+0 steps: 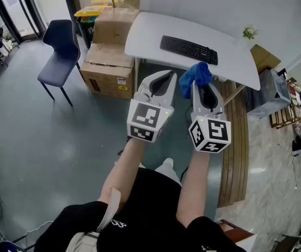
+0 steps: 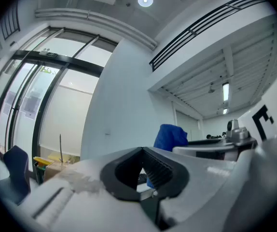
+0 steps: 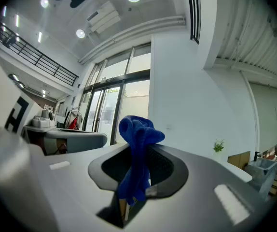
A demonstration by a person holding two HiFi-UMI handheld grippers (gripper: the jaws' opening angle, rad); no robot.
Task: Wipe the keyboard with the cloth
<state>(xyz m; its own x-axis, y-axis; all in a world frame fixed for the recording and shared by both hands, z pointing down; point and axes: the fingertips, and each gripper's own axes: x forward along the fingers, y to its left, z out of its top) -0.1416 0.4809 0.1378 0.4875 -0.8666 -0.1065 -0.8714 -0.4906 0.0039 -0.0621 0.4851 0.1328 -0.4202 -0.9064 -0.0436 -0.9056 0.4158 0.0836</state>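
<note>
Right hand-held gripper [image 3: 139, 151]: clamped on the blue cloth [image 3: 137, 151]. The cloth is pinched between the jaw pads, with a bunched wad sticking out past the tips and a tail hanging down inside the jaw opening.

Left hand-held gripper [image 2: 141, 150]: jaw tips together, nothing between them. The oval gap behind the tips is bare.

Head view: both grippers are held side by side in front of the person and near each other, left [image 1: 167, 76] and right [image 1: 196, 88], jaws pointing toward the bench [image 1: 145, 33]. The cloth [image 1: 196, 76] is off the bench, in the air, and overlaps the bench's near edge in this view. It isn't touching the keyboard.

Keyboard [image 1: 188, 49]: black, flat on the white bench, roughly mid-bench and lengthwise along the long edges. Nothing is on it.

Small plant [image 1: 249, 33] sits at the bench's far right corner, well apart from the keyboard.

On the floor off the bench's left end are stacked cardboard boxes [image 1: 110, 62], with a dark blue chair [image 1: 61, 49] further left.

The left gripper view also shows the cloth [image 2: 170, 135] sticking up from the right gripper beside it.
</note>
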